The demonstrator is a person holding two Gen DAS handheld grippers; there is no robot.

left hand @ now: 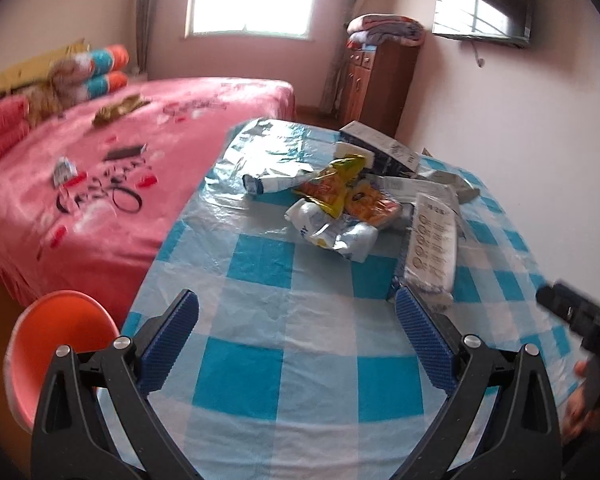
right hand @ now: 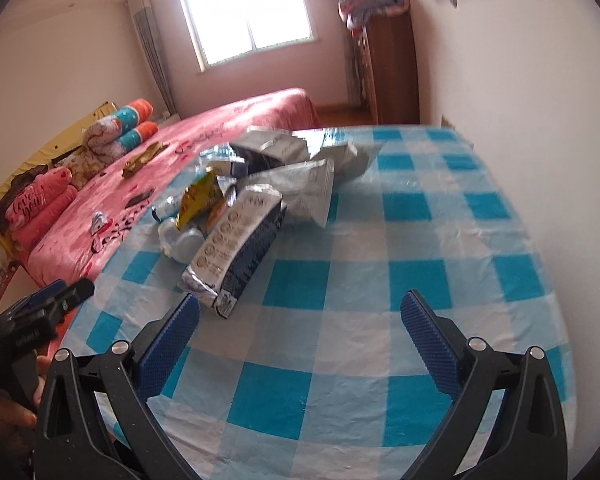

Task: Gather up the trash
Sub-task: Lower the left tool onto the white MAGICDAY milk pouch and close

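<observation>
A pile of trash lies on the blue-and-white checked table (left hand: 260, 360): a white and dark-blue carton (left hand: 432, 240), yellow snack wrappers (left hand: 336, 188), crumpled white-blue wrappers (left hand: 336, 232), a rolled white packet (left hand: 272, 182) and a dark box (left hand: 380, 148). My left gripper (left hand: 296, 316) is open and empty, short of the pile. In the right wrist view the carton (right hand: 236, 248) lies just ahead of my open, empty right gripper (right hand: 300, 316), near its left finger (right hand: 172, 336). Silver bags (right hand: 300, 184) and the yellow wrapper (right hand: 198, 196) lie behind it.
An orange chair (left hand: 56, 344) stands at the table's left edge. A pink bed (left hand: 120, 168) with small items and pillows lies left. A wooden cabinet (left hand: 376, 84) stands by the far wall. The wall runs along the table's right side. The other gripper shows at each view's edge (left hand: 580, 320) (right hand: 40, 312).
</observation>
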